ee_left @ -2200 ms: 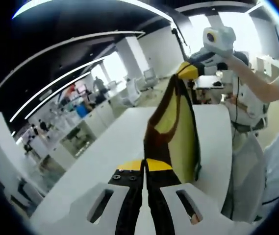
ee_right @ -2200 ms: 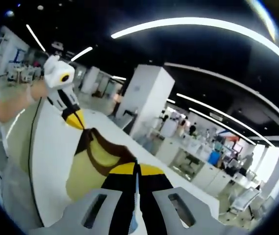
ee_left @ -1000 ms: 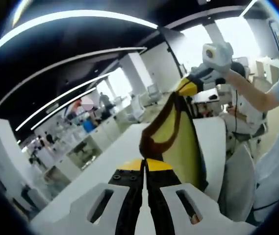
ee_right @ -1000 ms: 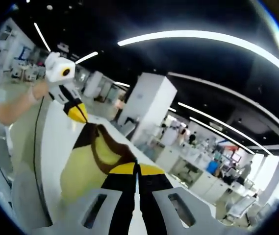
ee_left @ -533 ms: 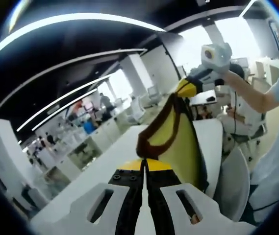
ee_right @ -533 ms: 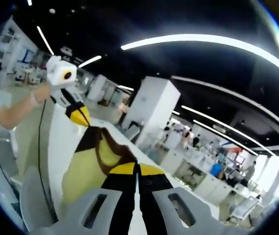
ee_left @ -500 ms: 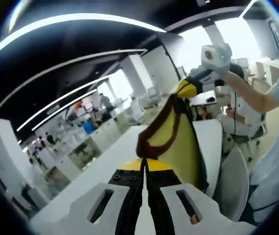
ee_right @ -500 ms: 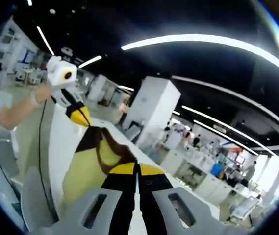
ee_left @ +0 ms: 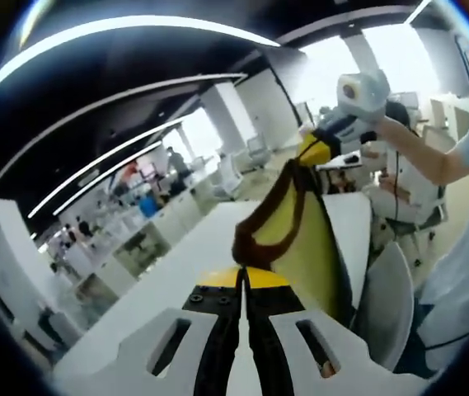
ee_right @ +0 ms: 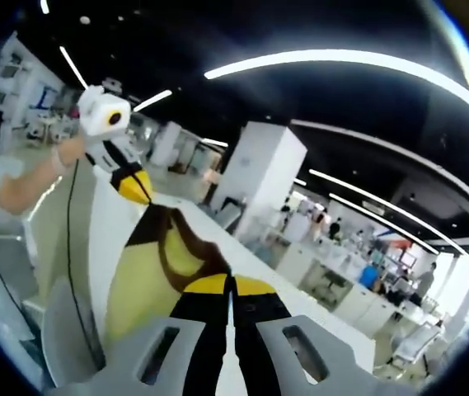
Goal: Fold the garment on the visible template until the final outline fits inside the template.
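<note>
In the left gripper view, my left gripper (ee_left: 242,285) has its yellow-tipped black jaws pressed together on an edge of the yellow fabric garment with dark brown trim (ee_left: 296,227). The cloth hangs in the air above the long white table (ee_left: 185,268), stretched up to my right gripper (ee_left: 315,148), which pinches the far corner.

In the right gripper view, my right gripper (ee_right: 228,289) is clamped on the garment (ee_right: 147,264), and my left gripper (ee_right: 139,188) grips its opposite end, my hand (ee_right: 69,153) behind it. A pale grey chair back (ee_right: 65,330) stands beside the table (ee_right: 114,231).
</note>
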`<state>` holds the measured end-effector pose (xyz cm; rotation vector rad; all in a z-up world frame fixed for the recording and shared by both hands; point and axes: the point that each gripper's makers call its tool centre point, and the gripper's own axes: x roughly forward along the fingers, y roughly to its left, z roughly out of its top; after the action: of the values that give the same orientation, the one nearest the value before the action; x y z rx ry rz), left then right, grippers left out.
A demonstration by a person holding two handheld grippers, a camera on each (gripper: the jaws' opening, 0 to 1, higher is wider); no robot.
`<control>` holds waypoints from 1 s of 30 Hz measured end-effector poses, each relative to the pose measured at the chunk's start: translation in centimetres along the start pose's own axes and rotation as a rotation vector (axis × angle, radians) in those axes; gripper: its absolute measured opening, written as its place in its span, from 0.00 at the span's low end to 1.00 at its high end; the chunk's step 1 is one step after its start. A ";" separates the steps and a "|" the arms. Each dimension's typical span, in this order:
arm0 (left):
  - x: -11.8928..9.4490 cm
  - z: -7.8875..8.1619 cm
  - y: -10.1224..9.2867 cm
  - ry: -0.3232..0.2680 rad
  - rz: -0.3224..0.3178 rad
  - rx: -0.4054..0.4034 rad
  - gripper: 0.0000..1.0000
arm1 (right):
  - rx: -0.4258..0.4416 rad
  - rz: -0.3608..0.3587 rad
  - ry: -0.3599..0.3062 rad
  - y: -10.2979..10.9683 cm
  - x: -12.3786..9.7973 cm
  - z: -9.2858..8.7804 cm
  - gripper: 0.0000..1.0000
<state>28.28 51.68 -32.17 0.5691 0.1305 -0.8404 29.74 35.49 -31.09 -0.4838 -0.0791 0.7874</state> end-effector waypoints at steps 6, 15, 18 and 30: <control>1.3 -1.1 0.7 0.041 0.003 -0.004 0.00 | 0.035 0.006 0.018 -0.1 1.1 -1.8 0.01; 3.4 -3.2 2.2 0.087 0.012 -0.014 0.00 | 0.061 0.005 0.030 -1.4 2.9 -3.4 0.01; 4.1 -4.0 2.9 0.100 0.012 -0.021 0.00 | 0.071 0.008 0.039 -1.8 3.9 -4.1 0.01; 7.9 -7.4 6.1 0.135 0.010 -0.067 0.00 | 0.082 0.034 0.101 -3.3 7.9 -7.4 0.01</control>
<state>38.83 53.55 -38.43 0.5632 0.2778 -0.7847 39.29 36.14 -37.07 -0.4472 0.0552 0.7953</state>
